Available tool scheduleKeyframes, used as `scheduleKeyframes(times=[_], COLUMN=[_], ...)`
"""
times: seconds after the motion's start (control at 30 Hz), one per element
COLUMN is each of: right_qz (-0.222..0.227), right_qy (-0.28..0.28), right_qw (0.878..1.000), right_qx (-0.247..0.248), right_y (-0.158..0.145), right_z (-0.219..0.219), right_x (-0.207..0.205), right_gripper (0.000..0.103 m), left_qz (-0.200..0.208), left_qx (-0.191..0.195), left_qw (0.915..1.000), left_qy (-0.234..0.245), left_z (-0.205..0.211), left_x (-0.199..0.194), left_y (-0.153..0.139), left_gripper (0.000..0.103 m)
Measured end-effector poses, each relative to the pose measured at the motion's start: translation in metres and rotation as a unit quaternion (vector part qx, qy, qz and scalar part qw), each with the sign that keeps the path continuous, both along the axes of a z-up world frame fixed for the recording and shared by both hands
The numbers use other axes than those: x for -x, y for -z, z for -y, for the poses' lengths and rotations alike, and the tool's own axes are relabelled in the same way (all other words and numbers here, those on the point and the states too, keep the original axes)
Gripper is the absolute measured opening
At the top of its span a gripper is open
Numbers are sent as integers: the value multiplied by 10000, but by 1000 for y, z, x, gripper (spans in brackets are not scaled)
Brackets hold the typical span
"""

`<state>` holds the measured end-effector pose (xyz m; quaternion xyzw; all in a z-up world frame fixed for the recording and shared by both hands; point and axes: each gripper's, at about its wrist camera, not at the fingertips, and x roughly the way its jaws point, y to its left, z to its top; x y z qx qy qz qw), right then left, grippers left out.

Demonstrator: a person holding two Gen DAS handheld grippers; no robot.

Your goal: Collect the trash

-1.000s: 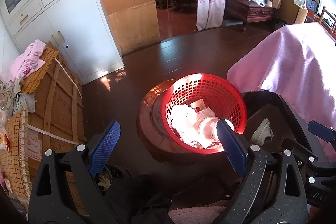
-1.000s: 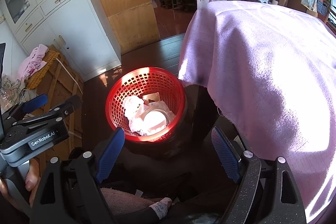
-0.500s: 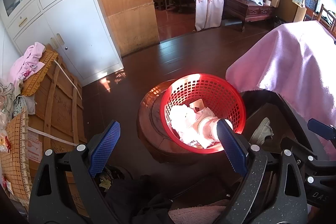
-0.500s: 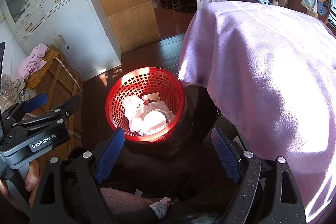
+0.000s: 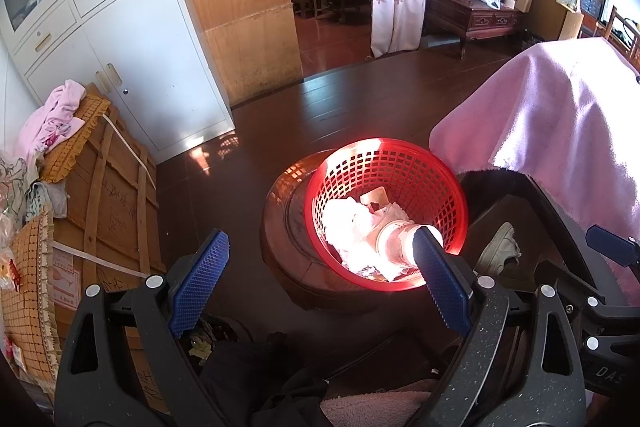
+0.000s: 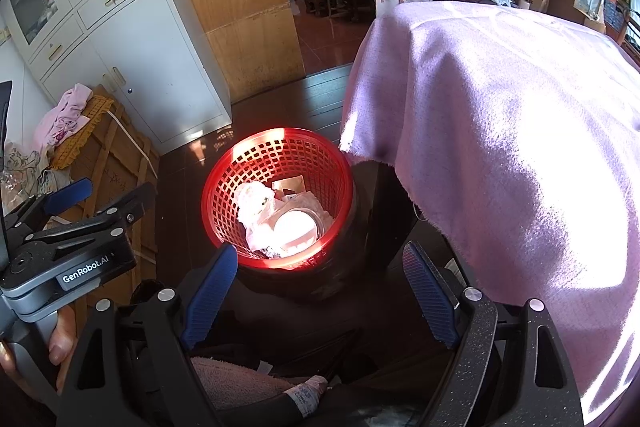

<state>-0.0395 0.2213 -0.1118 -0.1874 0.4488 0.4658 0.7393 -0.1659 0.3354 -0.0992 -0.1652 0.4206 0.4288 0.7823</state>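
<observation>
Trash [image 6: 280, 217] fills the bottom of a red mesh basket [image 6: 224, 187]: crumpled white paper, a clear round container or lid lying on its side, and a small tan card toward the far wall. In the left wrist view the same heap [image 5: 360, 227] glows in a patch of sun inside the basket [image 5: 440, 187], which stands on the far right part of a round dark wooden stool [image 5: 288, 227], touching its top.

Both tools are spread wide with nothing between their blue pads. The left gripper [image 5: 320, 283] is held above and short of the stool; its right pad overlaps the near rim of the basket in view, though contact cannot be judged. The right gripper [image 6: 320, 295] hangs just short of the basket's near rim.

From the right wrist camera, the left tool's body [image 6: 68, 267] shows at the left edge, held by a hand [image 6: 60, 343], and its grey housing reads "GenRobot.AI". In the left wrist view, letters "DAS" show on the other tool's body at the lower right edge.

A pink cloth [image 6: 500, 147] drapes a table just right of the basket. A wooden crate [image 5: 108, 207] with handwritten marks too faint to read stands at left, beside a white cabinet [image 5: 132, 47].
</observation>
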Motion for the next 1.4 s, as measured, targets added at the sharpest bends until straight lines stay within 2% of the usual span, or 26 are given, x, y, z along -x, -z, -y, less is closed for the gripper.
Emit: scheduleKeyframes(times=[1.4], right_qz=[-45], right_qy=[-7], right_qw=[10000], right_qx=[-18], right_y=[-1], right_z=[2], right_x=[2], right_gripper=[84], left_qz=[-49], left_qx=[35], left_qw=[10000], left_qy=[43], left_z=[0], left_x=[-1], left_y=[5], left_gripper=[90])
